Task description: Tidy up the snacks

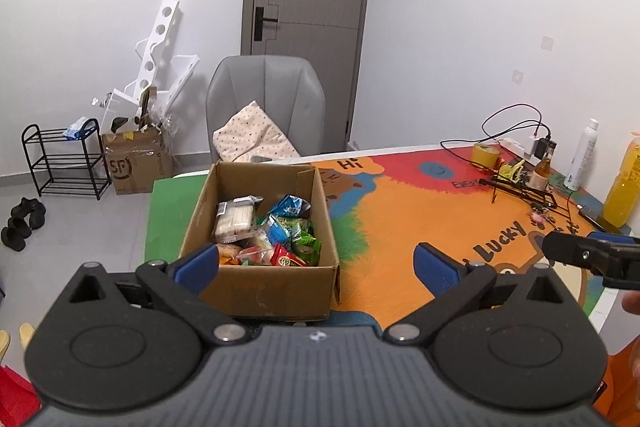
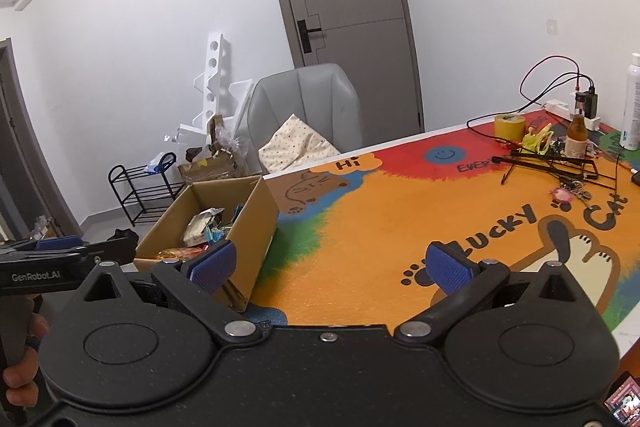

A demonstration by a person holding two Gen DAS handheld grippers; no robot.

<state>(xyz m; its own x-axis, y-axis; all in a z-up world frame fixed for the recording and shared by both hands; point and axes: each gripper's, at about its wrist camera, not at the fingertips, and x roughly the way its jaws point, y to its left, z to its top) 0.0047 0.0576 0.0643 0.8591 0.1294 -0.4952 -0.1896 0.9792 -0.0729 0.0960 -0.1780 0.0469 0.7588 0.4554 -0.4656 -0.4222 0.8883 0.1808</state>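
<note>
Cardboard box (image 1: 256, 227) standing on the table (image 1: 400, 227) near its left edge, flaps open, loaded with snack packets (image 1: 276, 231): a clear pack of pale wafers (image 1: 235, 221), blue and green bags, a red pack at the near wall. No snack visible on the bare mat outside the box in either view; scene consistent both with packets gathered in and with packets awaiting removal and sorting, so no direction of transfer prescribed here. Hazards: thin foil bags lying loosely piled and overlapping, likely to slide or come up in pairs under a shallow pinch; crushing of the wafers under excess closing force; tipping or dragging of the light box toward the table edge if a fingertip catches the near wall; collision between the two tools, held close together above the box. Clutter at the far right of the table (tape roll (image 2: 510, 126), cables, glass bottle (image 2: 577, 137)) well apart from the box, low risk. Left gripper (image 1: 316, 263): fingers spread wide apart, holding nothing, touching nothing, hovering just before the near wall of the box. Right gripper (image 2: 332, 265): fingers likewise wide apart and empty, poised above the mat just right of the box.
</note>
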